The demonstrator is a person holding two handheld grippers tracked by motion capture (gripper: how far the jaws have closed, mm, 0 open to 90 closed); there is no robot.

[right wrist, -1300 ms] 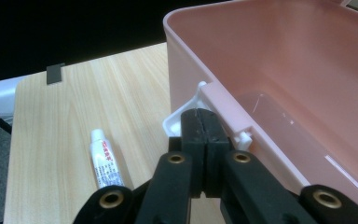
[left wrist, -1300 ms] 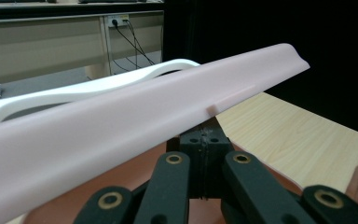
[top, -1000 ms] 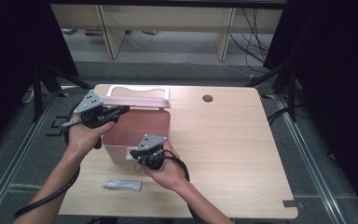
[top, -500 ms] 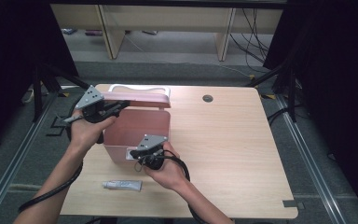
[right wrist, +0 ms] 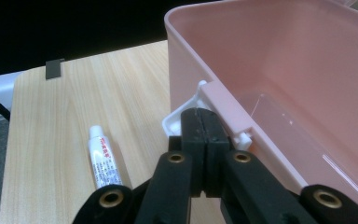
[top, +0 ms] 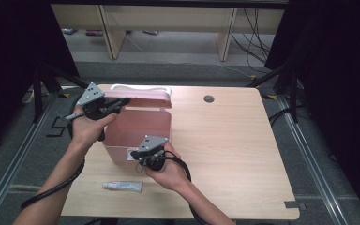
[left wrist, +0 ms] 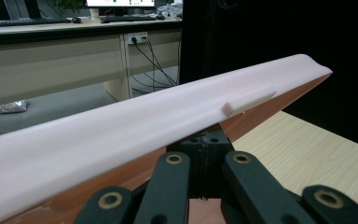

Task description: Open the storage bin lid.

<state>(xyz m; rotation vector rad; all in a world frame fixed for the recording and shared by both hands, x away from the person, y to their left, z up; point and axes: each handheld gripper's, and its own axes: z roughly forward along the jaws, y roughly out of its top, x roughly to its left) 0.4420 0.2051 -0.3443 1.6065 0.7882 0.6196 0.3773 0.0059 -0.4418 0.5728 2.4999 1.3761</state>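
Right gripper view: empty pink box.

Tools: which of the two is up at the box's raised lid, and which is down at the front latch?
The left tool is at the raised pink lid, under its edge. The right tool, shut, sits at the white latch on the box's front wall.

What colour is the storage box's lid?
Pale pink, like the box; the lid shows best in the left gripper view.
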